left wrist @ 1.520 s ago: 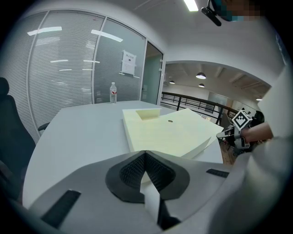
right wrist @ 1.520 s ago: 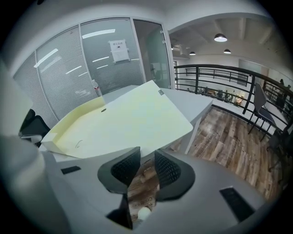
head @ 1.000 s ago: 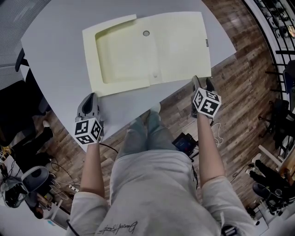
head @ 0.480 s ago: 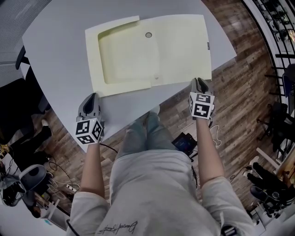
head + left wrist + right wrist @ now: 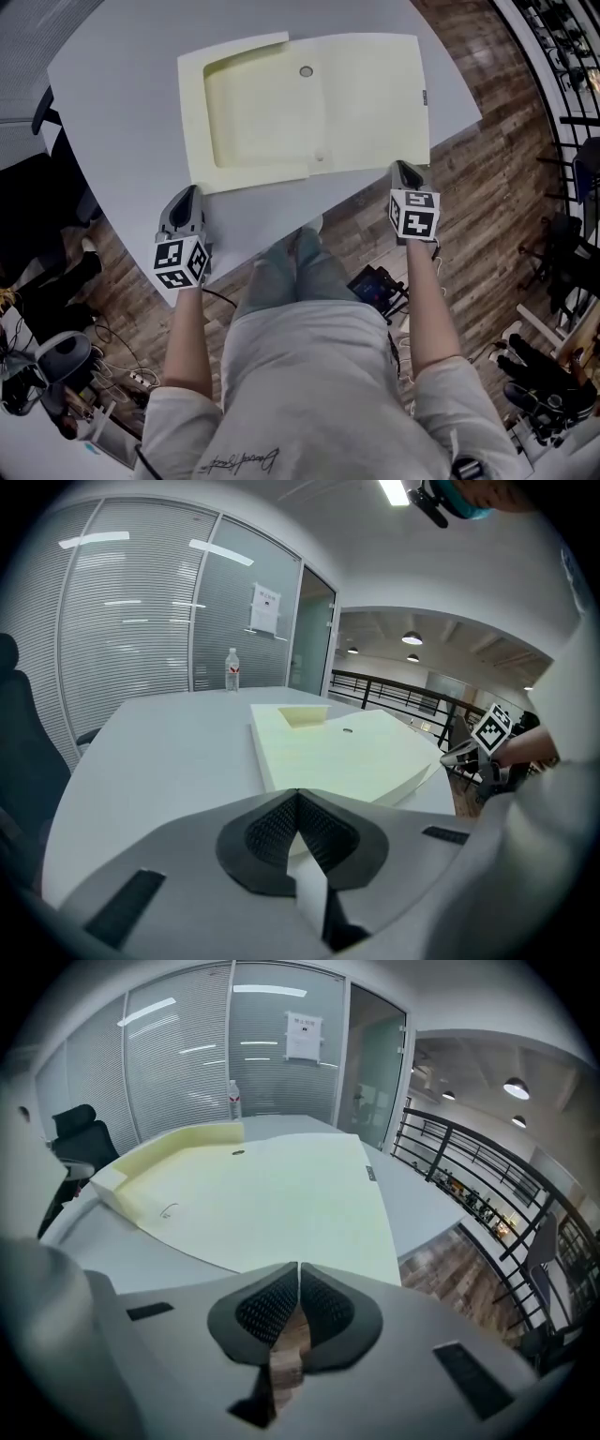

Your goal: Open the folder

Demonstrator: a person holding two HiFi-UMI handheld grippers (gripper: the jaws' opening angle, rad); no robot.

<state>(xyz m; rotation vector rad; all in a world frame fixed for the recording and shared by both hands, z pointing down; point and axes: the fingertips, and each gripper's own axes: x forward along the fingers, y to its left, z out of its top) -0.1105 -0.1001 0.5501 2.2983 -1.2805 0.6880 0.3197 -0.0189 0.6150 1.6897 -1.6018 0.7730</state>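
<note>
The right hand-held gripper (image 5: 405,172) has just been closing and is clenched on nothing, like the left hand-held gripper (image 5: 185,202). The flat, pale yellow, card-like folder (image 5: 305,98) lies just ahead on the grey tabletop (image 5: 122,103). Lifting now would miss the cover, or shove it

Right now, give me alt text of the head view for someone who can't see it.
A pale yellow folder lies on a grey table, its left part a shallow tray, its right part a flat flap. A person holds the left gripper and right gripper at the table's near edge, both shut and empty; the right fingers have just been closing.
</note>
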